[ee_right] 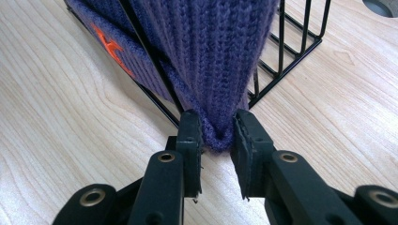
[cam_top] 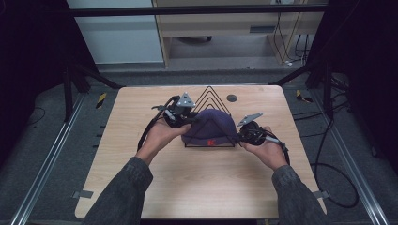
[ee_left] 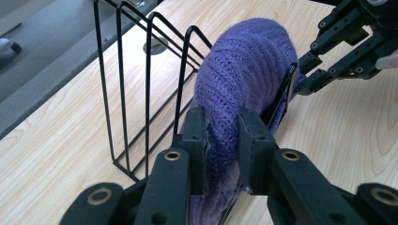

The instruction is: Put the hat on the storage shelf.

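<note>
A purple knit beanie point(cam_top: 211, 125) with an orange mark on its cuff hangs over a black wire rack point(cam_top: 212, 96) of triangular loops at the table's middle. My left gripper point(cam_top: 184, 117) is at the hat's left edge, and its jaws are shut on the purple knit point(ee_left: 220, 126). At the hat's right edge my right gripper point(cam_top: 243, 133) pinches the bottom corner of the beanie point(ee_right: 217, 70) between its jaws, just above the tabletop. The left gripper view shows the right gripper point(ee_left: 309, 70) across the hat.
The rack point(ee_left: 141, 84) has several free wire loops behind the hat. A round grey grommet point(cam_top: 231, 98) sits in the wooden table point(cam_top: 187, 187) behind the rack. Dark metal frame legs and cables stand on the floor around the table.
</note>
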`<action>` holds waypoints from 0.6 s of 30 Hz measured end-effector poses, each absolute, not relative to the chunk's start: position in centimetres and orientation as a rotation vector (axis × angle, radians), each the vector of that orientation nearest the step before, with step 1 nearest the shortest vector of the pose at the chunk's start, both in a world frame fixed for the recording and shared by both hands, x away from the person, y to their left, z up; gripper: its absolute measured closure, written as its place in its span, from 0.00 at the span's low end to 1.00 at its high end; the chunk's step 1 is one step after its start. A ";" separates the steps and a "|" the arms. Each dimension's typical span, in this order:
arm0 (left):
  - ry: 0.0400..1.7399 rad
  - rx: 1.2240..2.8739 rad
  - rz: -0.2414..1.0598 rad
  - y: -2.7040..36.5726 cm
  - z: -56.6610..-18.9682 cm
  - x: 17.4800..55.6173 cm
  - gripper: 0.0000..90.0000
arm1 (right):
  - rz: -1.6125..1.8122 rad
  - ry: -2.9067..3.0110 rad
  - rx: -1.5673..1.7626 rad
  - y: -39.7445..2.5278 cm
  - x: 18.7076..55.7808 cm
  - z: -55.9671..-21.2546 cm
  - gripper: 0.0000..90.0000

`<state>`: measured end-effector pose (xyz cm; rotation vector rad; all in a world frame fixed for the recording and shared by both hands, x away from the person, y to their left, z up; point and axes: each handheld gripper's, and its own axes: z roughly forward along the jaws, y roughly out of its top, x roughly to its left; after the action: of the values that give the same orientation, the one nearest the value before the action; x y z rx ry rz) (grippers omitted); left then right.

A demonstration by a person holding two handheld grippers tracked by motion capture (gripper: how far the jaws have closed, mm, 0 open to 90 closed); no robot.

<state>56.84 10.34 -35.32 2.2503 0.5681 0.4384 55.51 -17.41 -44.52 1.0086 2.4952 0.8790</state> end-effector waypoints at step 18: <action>0.588 2.258 0.420 10.2 -35.3 56.9 0.83 | 0.880 2.494 1.023 -17.6 55.3 -44.4 0.77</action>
<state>56.86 10.24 -35.28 2.2580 0.5875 0.4205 55.34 -17.65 -44.43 1.0225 2.4941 0.8801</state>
